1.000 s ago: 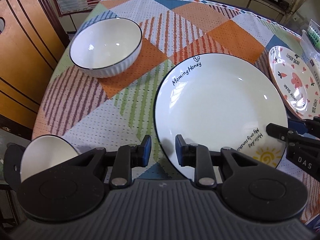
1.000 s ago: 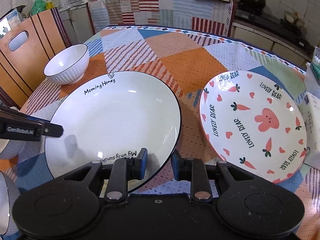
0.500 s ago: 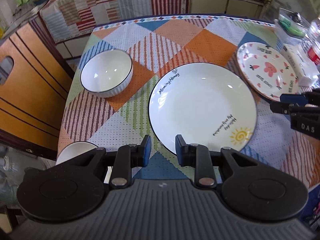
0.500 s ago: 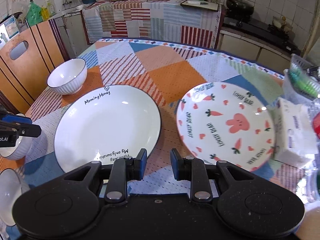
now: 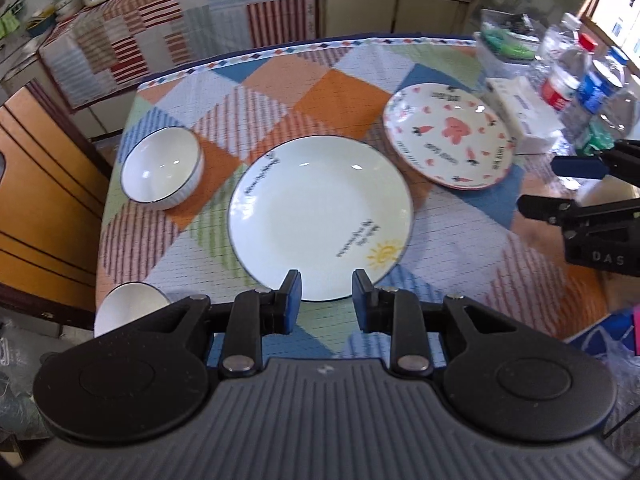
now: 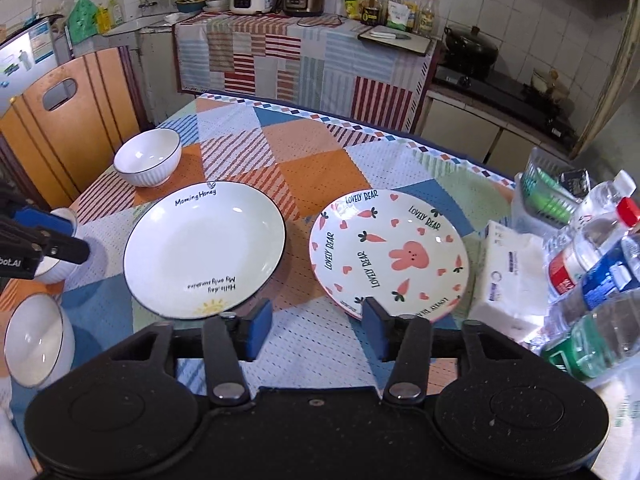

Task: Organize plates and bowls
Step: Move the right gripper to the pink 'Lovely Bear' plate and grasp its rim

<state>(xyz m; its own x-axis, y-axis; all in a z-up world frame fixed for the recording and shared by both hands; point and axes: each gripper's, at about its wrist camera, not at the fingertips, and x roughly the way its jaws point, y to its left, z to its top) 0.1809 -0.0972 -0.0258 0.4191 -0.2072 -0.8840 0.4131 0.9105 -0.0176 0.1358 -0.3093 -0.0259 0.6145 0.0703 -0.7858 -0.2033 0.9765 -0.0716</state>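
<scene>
The white "Morning Honey" plate (image 6: pixel 204 252) lies flat on the patchwork tablecloth (image 6: pixel 320 168), near the table's middle. Just right of it, not touching, sits the pink "Lovely Bear" plate (image 6: pixel 390 250) with its rabbit and carrots. Far left stands a ribbed white bowl (image 6: pixel 147 158); two more white bowls sit at the near left edge, one (image 6: pixel 38 344) nearest the camera and another (image 6: pixel 60 256) partly hidden behind the left gripper (image 5: pixel 326 296). That gripper hangs above the white plate's near rim, jaws narrowly parted with nothing between them. The right gripper (image 6: pixel 318 320) hovers over the cloth between the two plates; its jaws have just been opening and stand apart, empty. A tissue pack (image 6: pixel 508 268) and water bottles (image 6: pixel 592 256) crowd the right side.
</scene>
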